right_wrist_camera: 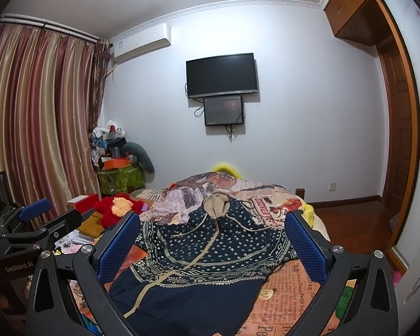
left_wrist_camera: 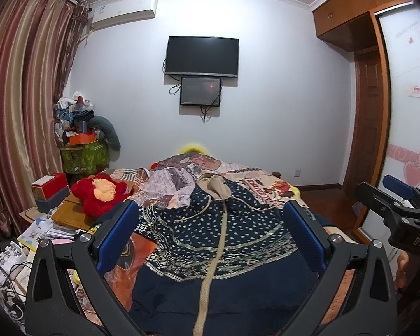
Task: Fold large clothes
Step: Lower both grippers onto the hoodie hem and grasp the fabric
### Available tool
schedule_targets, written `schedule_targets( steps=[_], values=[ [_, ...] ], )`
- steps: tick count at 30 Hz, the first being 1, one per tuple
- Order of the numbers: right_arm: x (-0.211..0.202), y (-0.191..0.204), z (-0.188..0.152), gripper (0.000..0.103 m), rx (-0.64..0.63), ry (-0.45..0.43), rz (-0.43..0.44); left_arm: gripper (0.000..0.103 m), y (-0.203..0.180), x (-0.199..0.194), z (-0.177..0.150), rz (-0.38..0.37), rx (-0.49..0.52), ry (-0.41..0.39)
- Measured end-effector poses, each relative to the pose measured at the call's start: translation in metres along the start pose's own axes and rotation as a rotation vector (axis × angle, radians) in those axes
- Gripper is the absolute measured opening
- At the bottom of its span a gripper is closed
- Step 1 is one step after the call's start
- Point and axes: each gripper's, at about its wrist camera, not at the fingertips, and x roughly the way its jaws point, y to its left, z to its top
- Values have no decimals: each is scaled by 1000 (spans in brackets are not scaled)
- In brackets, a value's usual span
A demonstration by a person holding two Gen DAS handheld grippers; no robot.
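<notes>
Navy patterned hoodie [left_wrist_camera: 210,232] lies spread on the bed [right_wrist_camera: 291,288], hood away from me. Both my jaws gape empty above its hem. Folding hasn't begun; next I'd pinch a side edge.

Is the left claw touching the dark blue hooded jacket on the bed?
Apart. In the right wrist view the left claw hangs in the air, well to the side of the jacket, open and empty.

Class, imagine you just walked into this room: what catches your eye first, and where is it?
A navy patterned hoodie lies spread on the bed, hood pointing to the far wall, between both open grippers. A red plush toy sits left of it. On the wall beyond hangs a dark television.
</notes>
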Motion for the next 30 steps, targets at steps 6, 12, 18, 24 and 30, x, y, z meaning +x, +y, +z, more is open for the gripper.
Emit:
schedule_targets(
  steps=[6,12,18,24,30],
  values=[
    [45,-3,4,103,-35,24,-26,103,28,52,9,39,5,69],
    [115,-11,10,103,-76,82,-45,103,70,135,17,46,-35,228],
    [210,-27,14,103,-91,208,-20,103,108,232,14,101,-62,390],
    [297,-32,0,103,-68,362,33,103,166,316,-15,226,-117,531],
    [386,-28,-45,103,-66,559,77,103,242,363,-65,394,-243,670]
  ],
)
